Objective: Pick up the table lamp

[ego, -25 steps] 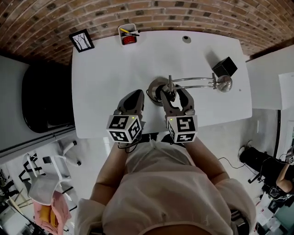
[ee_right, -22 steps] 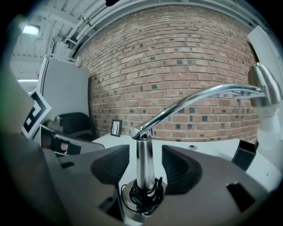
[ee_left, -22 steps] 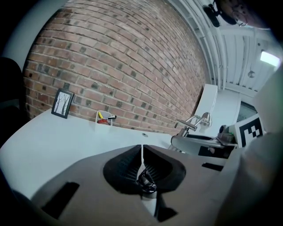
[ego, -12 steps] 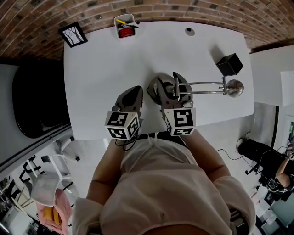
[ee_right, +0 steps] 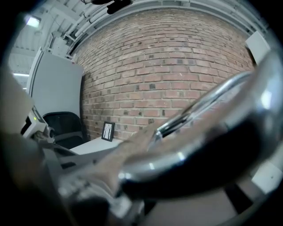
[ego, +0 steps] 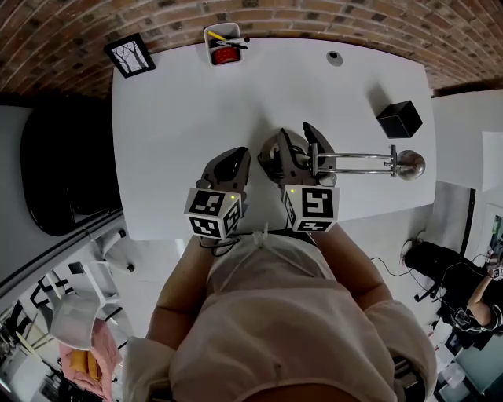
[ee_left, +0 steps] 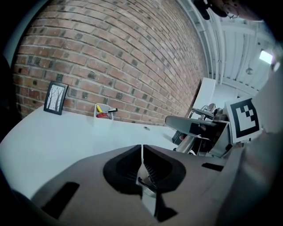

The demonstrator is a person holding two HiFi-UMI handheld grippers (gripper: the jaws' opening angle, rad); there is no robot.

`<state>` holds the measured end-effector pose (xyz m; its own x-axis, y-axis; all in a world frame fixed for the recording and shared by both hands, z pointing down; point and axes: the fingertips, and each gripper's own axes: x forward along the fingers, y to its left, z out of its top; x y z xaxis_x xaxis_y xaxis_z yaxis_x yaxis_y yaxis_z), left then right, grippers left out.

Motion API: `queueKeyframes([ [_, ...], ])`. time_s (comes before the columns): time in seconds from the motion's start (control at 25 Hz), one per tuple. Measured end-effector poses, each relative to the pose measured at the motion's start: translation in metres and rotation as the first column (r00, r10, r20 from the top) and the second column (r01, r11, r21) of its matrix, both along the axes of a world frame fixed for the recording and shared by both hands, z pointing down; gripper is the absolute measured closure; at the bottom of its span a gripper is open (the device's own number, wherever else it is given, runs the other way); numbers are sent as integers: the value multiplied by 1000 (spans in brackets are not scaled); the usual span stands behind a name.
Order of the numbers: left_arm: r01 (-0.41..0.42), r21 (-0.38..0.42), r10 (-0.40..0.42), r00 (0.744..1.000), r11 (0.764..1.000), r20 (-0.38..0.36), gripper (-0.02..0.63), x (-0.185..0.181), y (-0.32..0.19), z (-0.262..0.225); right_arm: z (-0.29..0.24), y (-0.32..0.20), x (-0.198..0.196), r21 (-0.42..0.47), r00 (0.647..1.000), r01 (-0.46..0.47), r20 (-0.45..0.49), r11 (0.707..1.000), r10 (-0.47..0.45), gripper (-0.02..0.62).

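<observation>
Closing slightly, right tool jaws stand wide around table lamp

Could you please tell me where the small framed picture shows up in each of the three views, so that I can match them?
Head view: the framed picture is at the top left, at the far left corner of the table.
Left gripper view: at the left edge, mid-height, left of the pen cup.
Right gripper view: small, left of centre.
Shared landmark: the brick wall right behind it.
</observation>
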<state>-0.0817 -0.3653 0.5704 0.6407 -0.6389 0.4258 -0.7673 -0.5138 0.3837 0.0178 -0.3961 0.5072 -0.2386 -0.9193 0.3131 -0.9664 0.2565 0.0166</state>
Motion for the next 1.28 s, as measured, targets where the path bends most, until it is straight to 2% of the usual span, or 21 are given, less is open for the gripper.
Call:
queueKeyframes([
  [0.16, 0, -25, -1, 1000, 1000, -8, 580, -1, -2, 7, -1, 1, 0, 4, 1000, 1, 1, 1000, -1, 444],
  [0.2, 0, -33, 0, 1000, 999, -11, 580, -1, -1, 9, -2, 1, 1, 8, 1000, -6, -7, 1000, 6, 471],
  [0.24, -2, -40, 1, 1000, 999, -13, 580, -1, -1, 11, -3, 2, 3, 14, 1000, -14, -20, 1000, 14, 554],
  [0.28, -3, -45, 3, 1000, 999, -14, 580, -1, 0, 13, -4, 2, 4, 18, 999, -18, -30, 1000, 19, 568],
  [0.68, -8, -90, 5, 1000, 996, -31, 580, 4, 12, 23, -3, 3, 5, -5, 998, -23, -59, 1000, 22, 571],
  [0.88, 4, -104, -6, 1000, 995, -17, 580, 2, 15, 32, -5, 9, -1, 4, 997, 17, -80, 1000, -17, 571],
  [1.0, -16, -144, 14, 1000, 990, -20, 580, 3, 20, 46, -10, 11, -7, 29, 995, 44, -88, 999, -41, 571],
  [1.08, -45, -194, 34, 998, 980, -60, 578, 9, 27, 58, -15, 11, -11, 31, 995, 60, -86, 998, -57, 571],
  [1.12, -55, -226, 36, 995, 973, -89, 561, 12, 31, 64, -19, 10, -14, 30, 995, 69, -81, 997, -67, 571],
  [1.16, -65, -257, 35, 992, 964, -122, 454, 15, 35, 70, -22, 9, -17, 27, 994, 78, -74, 997, -76, 571],
  [1.2, -75, -287, 31, 987, 955, -157, 382, 19, 39, 75, -25, 8, -19, 24, 994, 85, -68, 996, -84, 571],
  [1.28, -90, -334, 11, 973, 938, -230, 374, 26, 42, 83, -31, 6, -21, 23, 994, 95, -59, 995, -93, 571],
])
